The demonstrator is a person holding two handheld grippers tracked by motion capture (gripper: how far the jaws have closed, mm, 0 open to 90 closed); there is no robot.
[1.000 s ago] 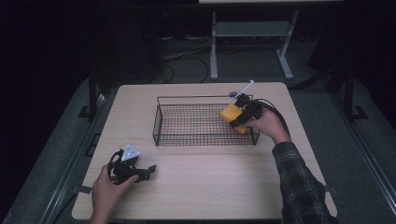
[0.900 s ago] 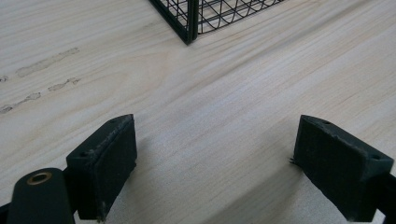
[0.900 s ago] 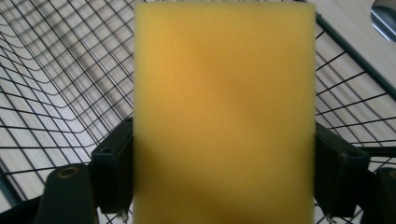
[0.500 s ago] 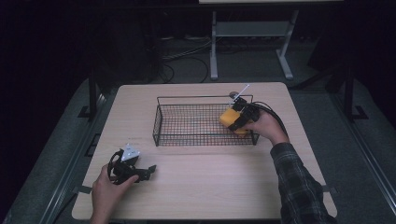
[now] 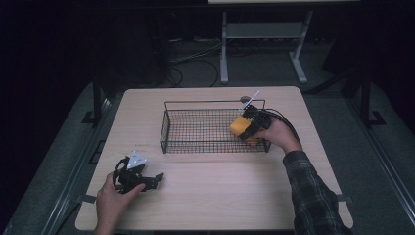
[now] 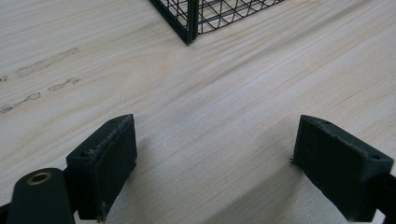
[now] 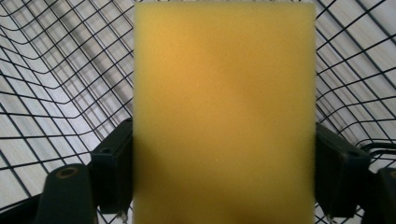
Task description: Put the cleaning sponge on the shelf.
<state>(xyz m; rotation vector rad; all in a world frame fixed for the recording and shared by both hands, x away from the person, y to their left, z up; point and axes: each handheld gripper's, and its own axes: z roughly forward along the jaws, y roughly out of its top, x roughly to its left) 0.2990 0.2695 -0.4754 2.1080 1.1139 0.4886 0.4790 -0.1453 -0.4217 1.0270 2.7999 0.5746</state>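
Sponge [image 7: 224, 112] sits clamped in our right gripper [image 5: 250, 126], now a bit lower over the basket's [image 5: 166, 128] right end vs. a sec ago. Drop looks next. Left gripper [image 5: 147, 180] rests near-left on the table [image 5: 220, 196], jaws apart, nothing in them.

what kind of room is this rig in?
Likely a lab or test workspace, not a home: a bare wooden table under dark surroundings, loose cables on the floor behind it, and a metal stand. A wire basket sits on the table.
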